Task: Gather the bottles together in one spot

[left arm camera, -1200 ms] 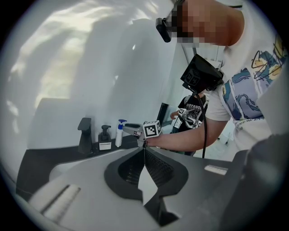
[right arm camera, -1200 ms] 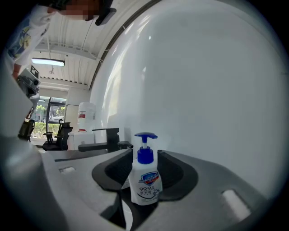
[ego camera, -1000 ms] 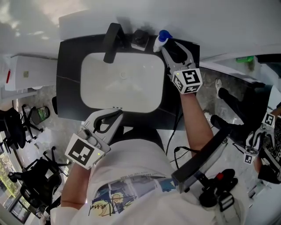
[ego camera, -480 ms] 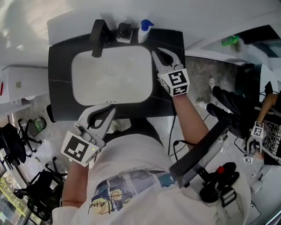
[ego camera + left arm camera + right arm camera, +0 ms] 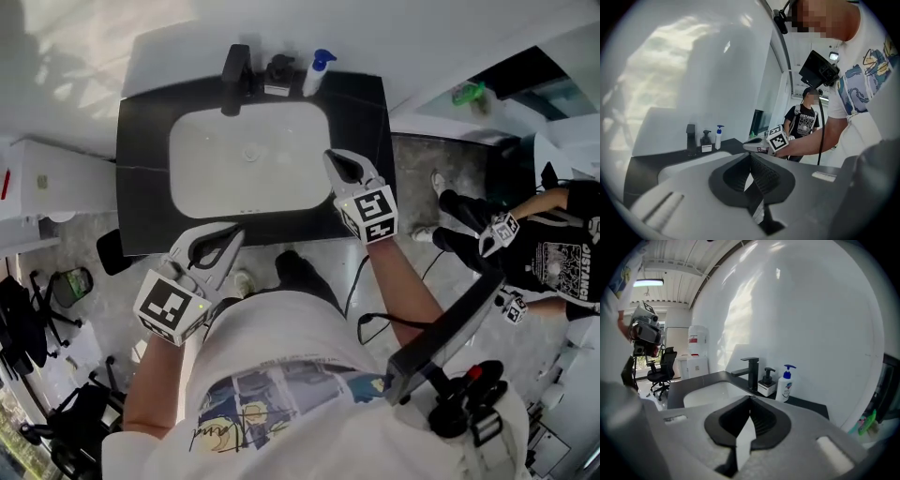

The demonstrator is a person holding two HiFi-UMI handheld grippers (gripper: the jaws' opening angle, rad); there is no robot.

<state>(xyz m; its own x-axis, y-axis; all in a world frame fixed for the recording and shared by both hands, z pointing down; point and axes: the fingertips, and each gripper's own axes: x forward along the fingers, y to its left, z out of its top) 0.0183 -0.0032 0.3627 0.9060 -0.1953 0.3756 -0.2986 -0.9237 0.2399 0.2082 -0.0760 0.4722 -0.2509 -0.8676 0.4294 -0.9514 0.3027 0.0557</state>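
surface: black vanity counter (image 5: 141,202) | sunk in its middle: white rectangular basin (image 5: 248,178) | along back edge, left to right: black faucet (image 5: 236,80), black pump bottle (image 5: 277,70) in a white box, white bottle with blue pump (image 5: 317,73) | spacing: the three stand close together, upright

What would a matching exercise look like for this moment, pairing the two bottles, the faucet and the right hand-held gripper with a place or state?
1. white pump bottle
2. dark dispenser bottle
3. faucet
4. right hand-held gripper

a. shut, holding nothing
b. leftmost of three at the counter's back
c. middle of the three
d. rightmost of the three, blue pump

Pairs: 1-d, 2-c, 3-b, 4-a.

The right hand-held gripper's jaws have just closed on nothing.
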